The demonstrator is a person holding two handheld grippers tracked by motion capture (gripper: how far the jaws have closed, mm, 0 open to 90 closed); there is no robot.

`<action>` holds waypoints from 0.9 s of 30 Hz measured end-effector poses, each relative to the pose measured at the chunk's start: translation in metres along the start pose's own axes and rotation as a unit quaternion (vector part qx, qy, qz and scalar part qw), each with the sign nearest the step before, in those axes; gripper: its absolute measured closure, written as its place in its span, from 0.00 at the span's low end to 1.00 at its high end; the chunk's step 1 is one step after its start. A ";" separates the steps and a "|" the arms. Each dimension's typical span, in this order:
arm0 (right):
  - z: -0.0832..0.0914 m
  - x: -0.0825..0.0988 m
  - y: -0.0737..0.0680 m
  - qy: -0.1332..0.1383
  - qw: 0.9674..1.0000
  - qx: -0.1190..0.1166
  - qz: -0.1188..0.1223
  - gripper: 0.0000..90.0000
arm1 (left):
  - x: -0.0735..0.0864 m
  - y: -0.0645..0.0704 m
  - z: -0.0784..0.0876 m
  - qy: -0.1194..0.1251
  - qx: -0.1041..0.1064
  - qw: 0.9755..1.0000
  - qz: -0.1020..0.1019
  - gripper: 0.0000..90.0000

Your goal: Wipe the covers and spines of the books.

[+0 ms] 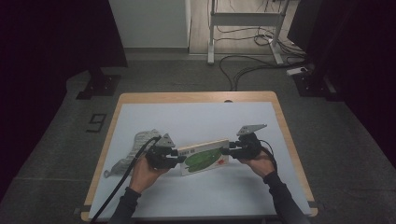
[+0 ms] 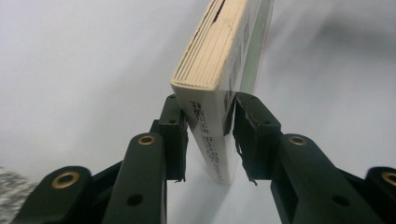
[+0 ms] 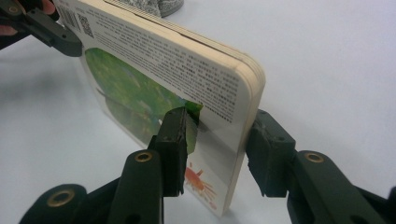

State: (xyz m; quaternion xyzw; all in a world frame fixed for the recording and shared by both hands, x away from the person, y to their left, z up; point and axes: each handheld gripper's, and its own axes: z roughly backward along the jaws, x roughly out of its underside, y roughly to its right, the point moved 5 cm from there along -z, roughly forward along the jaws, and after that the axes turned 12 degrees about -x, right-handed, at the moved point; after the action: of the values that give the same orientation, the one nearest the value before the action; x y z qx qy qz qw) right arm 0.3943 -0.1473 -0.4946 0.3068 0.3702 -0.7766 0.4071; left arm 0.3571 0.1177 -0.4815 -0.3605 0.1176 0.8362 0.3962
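We have the thick cardboard picture book with the green leaf on its cover (image 1: pixel 204 157) caught from both ends. Our left gripper (image 1: pixel 173 153) has its two black jaws pressed on one short end of the book, one jaw on each cover, and in the left gripper view the book (image 2: pixel 219 79) stands up on its edge right between them. Our right gripper (image 1: pixel 227 150) squeezes the other end the same way, with the book (image 3: pixel 187 88) running away from its jaws toward the left gripper (image 3: pixel 44 25) at the far corner. So the grabbing part looks done. We think the book is just coming up off the white table top (image 1: pixel 210 119), though we cannot tell if its bottom edge is free yet. A crumpled grey cloth (image 1: pixel 133 149) lies just behind the left gripper. What is left, we guess, is to lift the book together and set it down or open it.
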 end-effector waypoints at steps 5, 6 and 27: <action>-0.003 -0.005 -0.002 0.002 1.000 0.004 0.008 0.66 | -0.002 -0.008 0.002 -0.001 -0.016 1.000 -0.004 0.73; -0.004 -0.005 -0.003 0.000 1.000 0.005 0.011 0.66 | -0.002 -0.010 0.002 -0.002 -0.019 1.000 -0.005 0.73; -0.018 -0.018 -0.002 0.009 0.999 0.025 0.029 0.66 | -0.003 -0.028 0.000 -0.007 -0.059 0.998 -0.010 0.69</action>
State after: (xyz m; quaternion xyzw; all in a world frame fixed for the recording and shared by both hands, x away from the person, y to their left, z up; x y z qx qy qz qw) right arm 0.4050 -0.1240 -0.4897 0.3344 0.3451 -0.7709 0.4181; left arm 0.3790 0.1344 -0.4767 -0.3786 0.0618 0.8400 0.3837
